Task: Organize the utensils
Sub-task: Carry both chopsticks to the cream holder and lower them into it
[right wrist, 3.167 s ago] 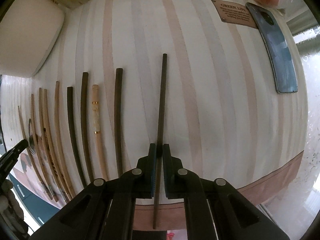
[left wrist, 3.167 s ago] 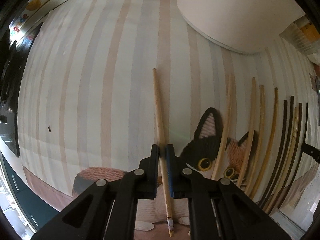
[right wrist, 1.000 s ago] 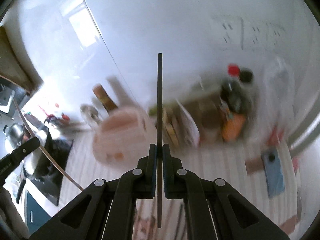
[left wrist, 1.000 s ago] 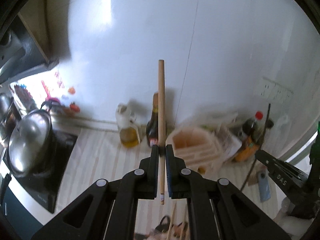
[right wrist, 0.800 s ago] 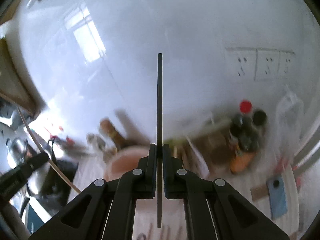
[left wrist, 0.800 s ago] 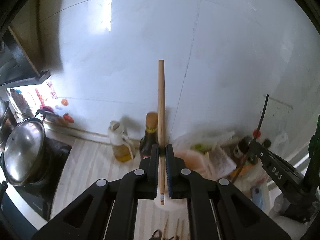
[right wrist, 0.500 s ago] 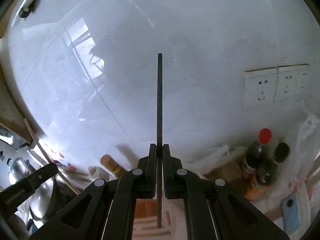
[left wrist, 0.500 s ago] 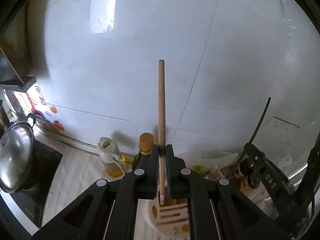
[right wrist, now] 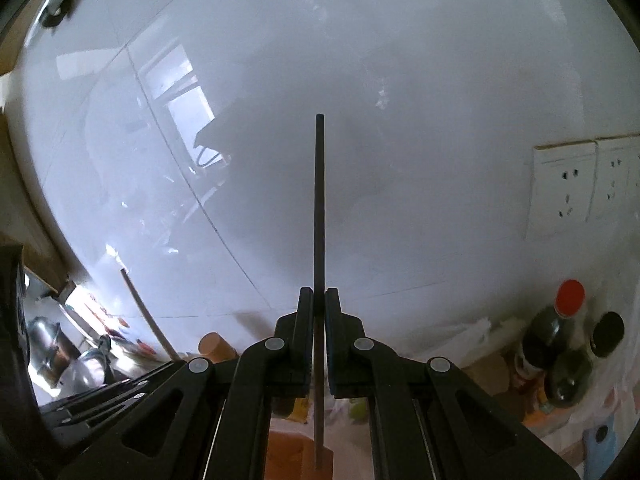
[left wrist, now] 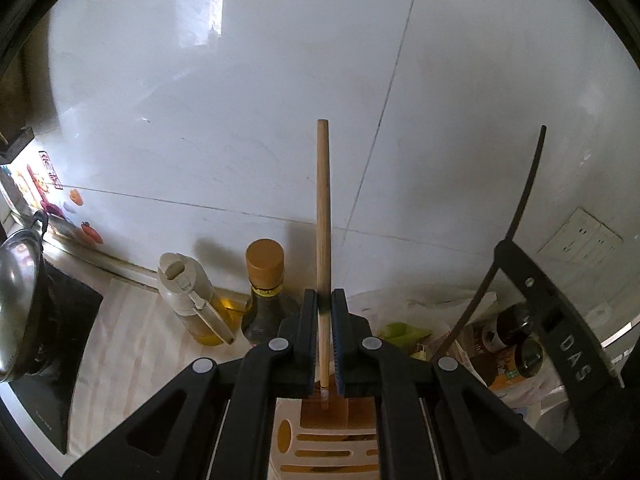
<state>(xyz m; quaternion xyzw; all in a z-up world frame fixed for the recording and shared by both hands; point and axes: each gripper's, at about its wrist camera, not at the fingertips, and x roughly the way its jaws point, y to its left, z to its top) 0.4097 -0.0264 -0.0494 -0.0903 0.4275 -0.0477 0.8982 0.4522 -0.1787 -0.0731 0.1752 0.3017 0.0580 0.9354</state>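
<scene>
My left gripper is shut on a light wooden chopstick and holds it upright, its lower tip just above a slot of the cream utensil holder. My right gripper is shut on a dark chopstick, also upright, its lower end over the holder's orange inside. In the left wrist view the right gripper and its dark chopstick show at the right. In the right wrist view the wooden chopstick shows at the lower left.
A white tiled wall fills both views. An oil jug and a brown-capped bottle stand behind the holder. A steel pot sits on the stove at left. Sauce bottles, wall sockets and a phone are at right.
Both grippers lifted their chopsticks off the striped mat, swung them upright and carried them to the holder. In the last half second both came closer over its slots.
</scene>
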